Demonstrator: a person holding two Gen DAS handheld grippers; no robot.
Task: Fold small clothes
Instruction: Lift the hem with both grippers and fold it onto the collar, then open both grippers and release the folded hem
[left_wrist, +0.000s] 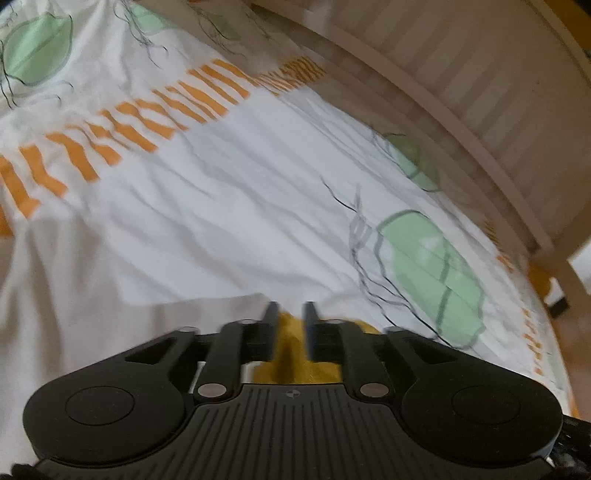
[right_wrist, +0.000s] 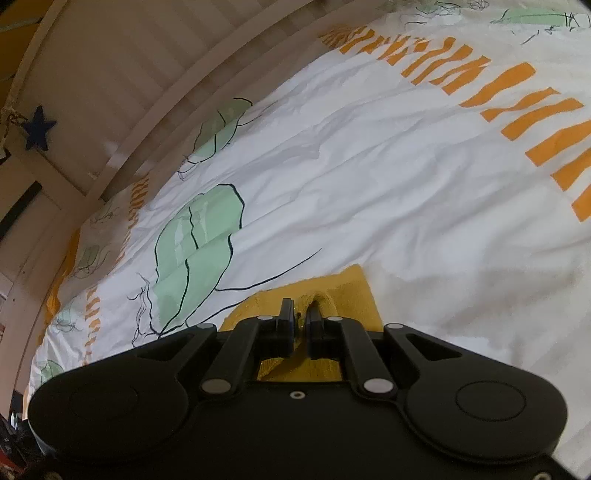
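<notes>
Yellow cloth pinched over the bed, ready for folding.
Right gripper clamped tight on a cloth ridge for control; left gripper narrowly parted over the cloth, hold unclear.

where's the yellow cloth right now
The yellow cloth lies on the patterned bedsheet, low centre in both wrist views, pinched by the right gripper.

One yellow garment, two grippers, one patterned duvet, apparently one star
</notes>
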